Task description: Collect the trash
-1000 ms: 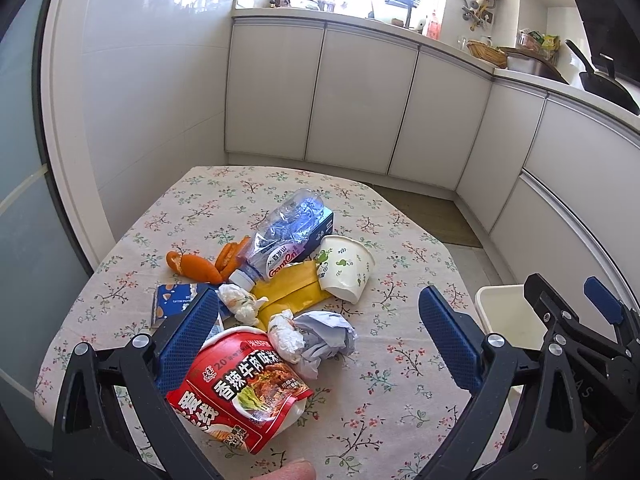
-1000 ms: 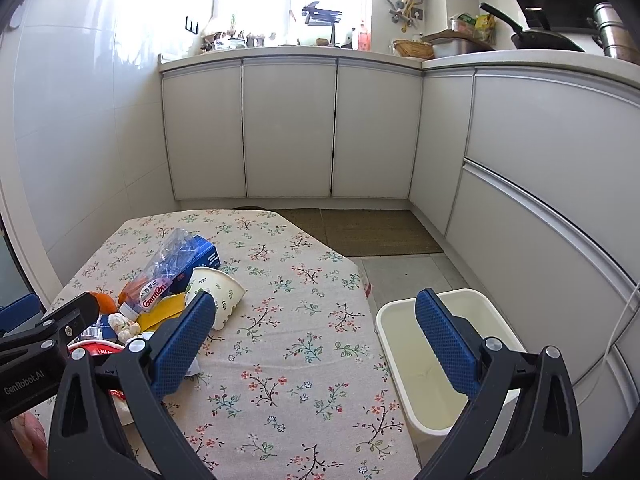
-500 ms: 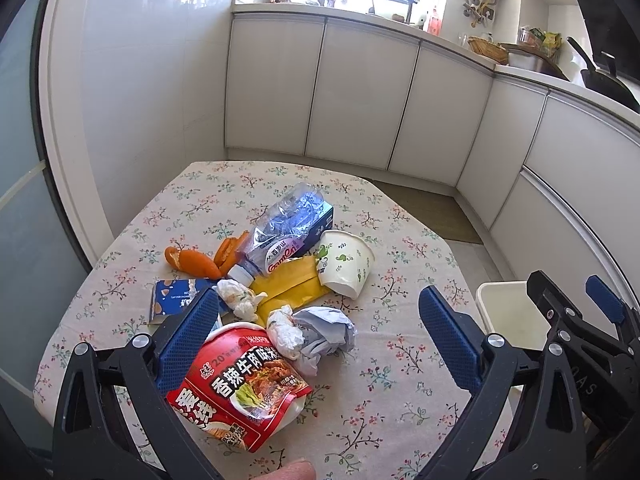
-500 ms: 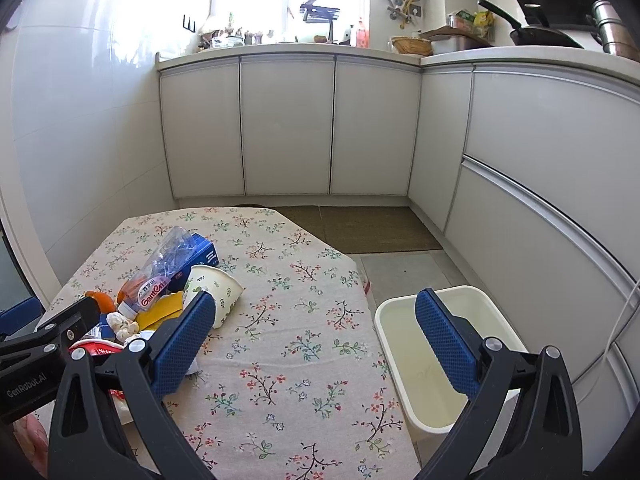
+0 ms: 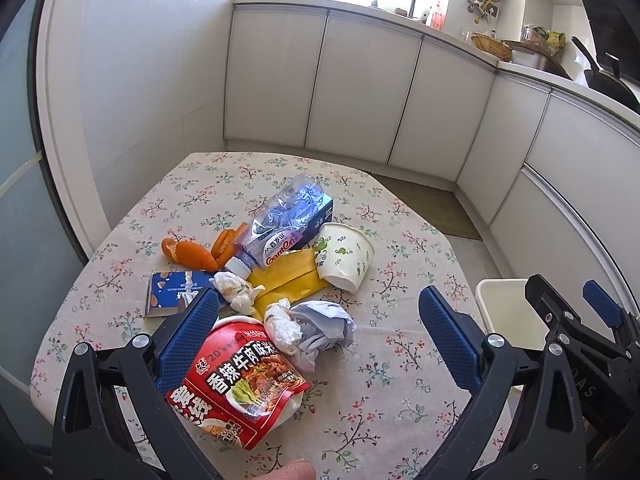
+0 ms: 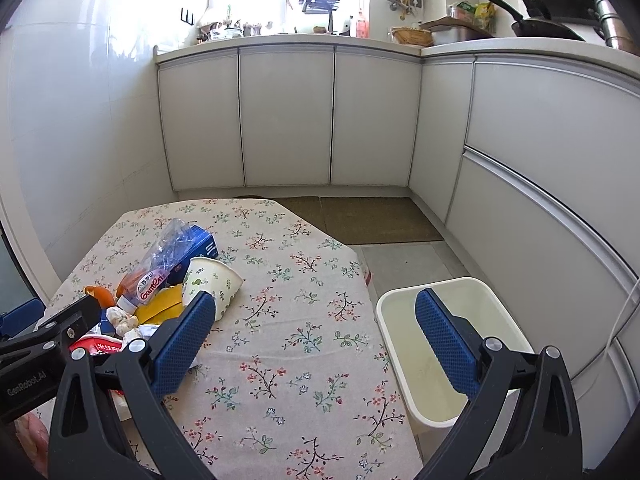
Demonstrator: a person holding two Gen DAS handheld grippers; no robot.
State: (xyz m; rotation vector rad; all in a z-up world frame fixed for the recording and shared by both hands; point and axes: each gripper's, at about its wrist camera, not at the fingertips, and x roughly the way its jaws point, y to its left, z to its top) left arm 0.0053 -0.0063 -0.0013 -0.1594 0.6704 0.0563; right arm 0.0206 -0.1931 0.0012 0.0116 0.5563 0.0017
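A pile of trash lies on the floral table: a red noodle cup, crumpled paper, a white tissue wad, a yellow wrapper, a paper cup on its side, a crushed plastic bottle, orange peel and a blue card. My left gripper is open above the noodle cup and crumpled paper. My right gripper is open and empty above the table's right side, next to the white bin. The paper cup also shows in the right wrist view.
The white bin stands on the floor off the table's right edge. White cabinets line the back and right walls. A brown mat lies on the floor beyond the table. A blue box lies under the bottle.
The left wrist view has shifted slightly, the trash pile sitting a little higher between the fingers. The right gripper has barely moved. Both stay open.
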